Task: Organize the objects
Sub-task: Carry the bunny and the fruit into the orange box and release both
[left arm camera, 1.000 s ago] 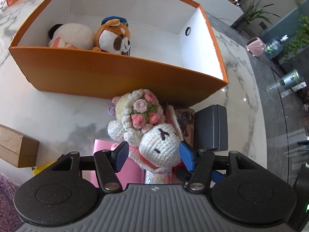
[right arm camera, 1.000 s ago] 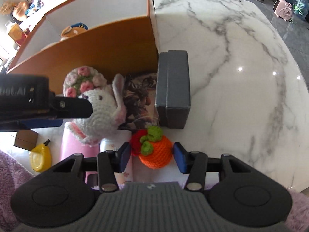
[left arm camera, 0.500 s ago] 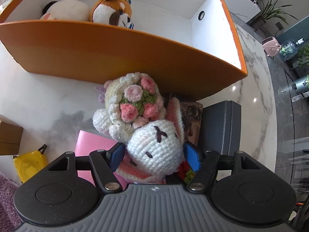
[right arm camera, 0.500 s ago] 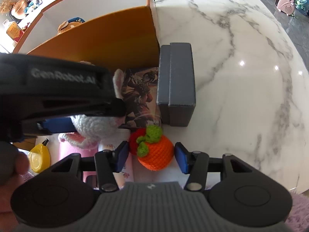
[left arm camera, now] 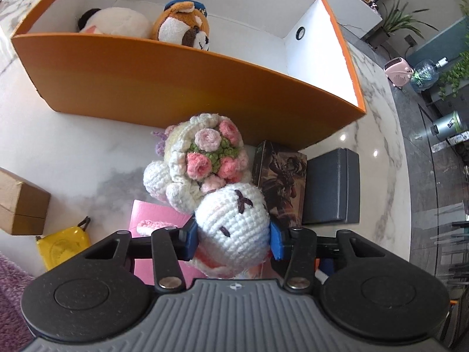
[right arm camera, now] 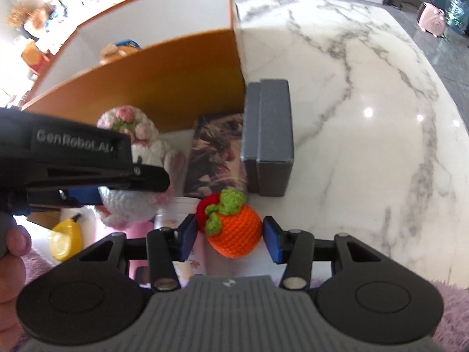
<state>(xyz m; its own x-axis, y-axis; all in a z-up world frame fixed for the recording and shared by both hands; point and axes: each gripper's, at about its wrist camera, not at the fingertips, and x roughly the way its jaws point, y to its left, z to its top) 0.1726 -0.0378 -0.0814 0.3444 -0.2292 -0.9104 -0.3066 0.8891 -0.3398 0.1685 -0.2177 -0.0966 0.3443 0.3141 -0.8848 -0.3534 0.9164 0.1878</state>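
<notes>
My left gripper (left arm camera: 233,240) is shut on the head of a white crocheted bunny (left arm camera: 231,223) that holds a pink flower bouquet (left arm camera: 211,155); it hangs in front of the orange box (left arm camera: 176,88). The bunny also shows in the right wrist view (right arm camera: 129,202), under the left gripper's black body. My right gripper (right arm camera: 228,234) is open, its blue pads on either side of an orange crocheted persimmon (right arm camera: 234,228) with green leaves; the pads stand slightly apart from it. Two plush toys (left arm camera: 181,26) lie inside the box.
A dark grey case (left arm camera: 332,187) and a printed picture box (left arm camera: 281,182) lie by the orange box's near right corner. A pink book (left arm camera: 152,214), a yellow pouch (left arm camera: 63,245) and a brown carton (left arm camera: 20,202) lie at the left. The marble table edge (right arm camera: 457,135) curves at the right.
My left gripper closed on the bunny's head and lifted it toward the orange box. My right gripper edged closer around the persimmon, staying open.
</notes>
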